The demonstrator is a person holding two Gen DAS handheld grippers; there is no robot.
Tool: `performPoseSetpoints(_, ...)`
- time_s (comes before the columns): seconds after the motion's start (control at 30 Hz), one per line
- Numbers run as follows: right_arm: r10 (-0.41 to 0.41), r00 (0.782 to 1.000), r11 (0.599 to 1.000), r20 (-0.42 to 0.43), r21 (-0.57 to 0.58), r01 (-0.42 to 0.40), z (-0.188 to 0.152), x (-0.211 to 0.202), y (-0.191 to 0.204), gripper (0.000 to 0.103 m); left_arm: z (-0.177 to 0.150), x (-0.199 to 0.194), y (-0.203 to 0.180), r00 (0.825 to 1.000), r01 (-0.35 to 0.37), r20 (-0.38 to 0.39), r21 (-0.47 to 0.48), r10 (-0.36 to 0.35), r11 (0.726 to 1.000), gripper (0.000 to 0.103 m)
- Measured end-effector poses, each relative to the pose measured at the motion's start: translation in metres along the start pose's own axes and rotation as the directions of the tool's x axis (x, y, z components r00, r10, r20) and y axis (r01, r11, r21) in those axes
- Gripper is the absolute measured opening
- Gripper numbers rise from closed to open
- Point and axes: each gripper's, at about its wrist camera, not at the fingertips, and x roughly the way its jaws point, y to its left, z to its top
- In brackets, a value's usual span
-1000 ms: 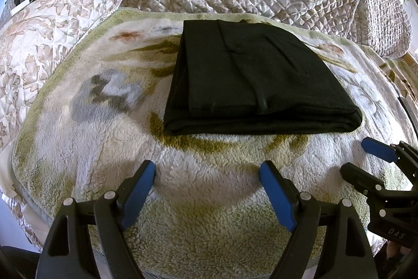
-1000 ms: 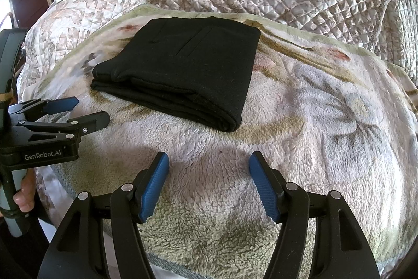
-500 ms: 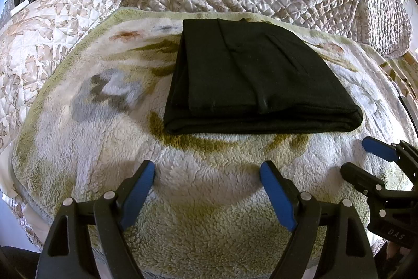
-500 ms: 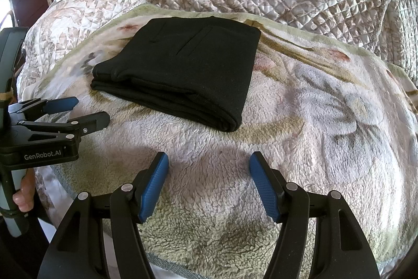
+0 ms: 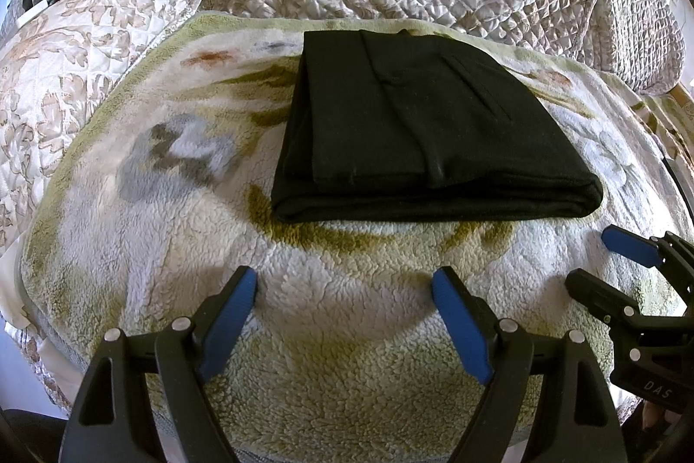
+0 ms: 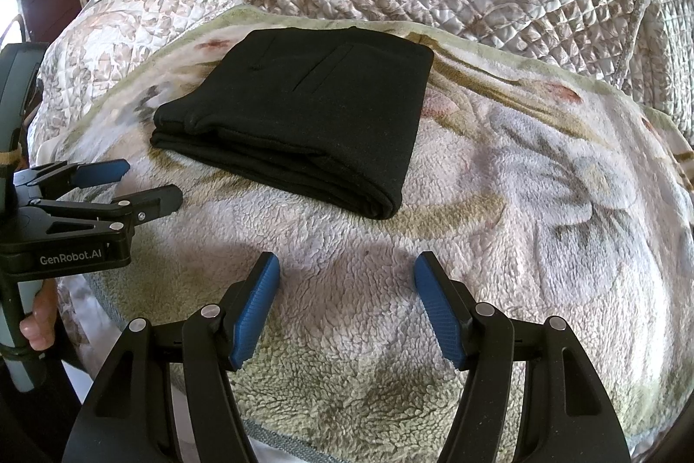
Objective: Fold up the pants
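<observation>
Pants folded, grippers idle over the blanket

Pants (image 5: 425,133) lay folded into a thick black rectangle toward the far edge of the fleece blanket (image 5: 347,333) that covered the bed, their doubled fold facing the near edge. Both tools hovered above bare fleece at that near edge, well apart from the cloth: the left gripper (image 5: 342,315) gaped wide and empty, the right gripper (image 6: 347,302) likewise held nothing. Judging by the tidy stack, the folding looked finished, which would explain the empty jaws.
</observation>
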Motion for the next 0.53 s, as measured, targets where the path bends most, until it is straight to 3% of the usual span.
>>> performPoseSetpoints(0.53, 0.003, 1.000, 1.000, 0.002, -0.014, -0.002, 0.0005, 0.0010, -0.0007, 0.066, -0.0004, 0.0011, 0.0014, 1.000, 0.001, 0.000, 0.002, -0.001, 1.000, 0.086)
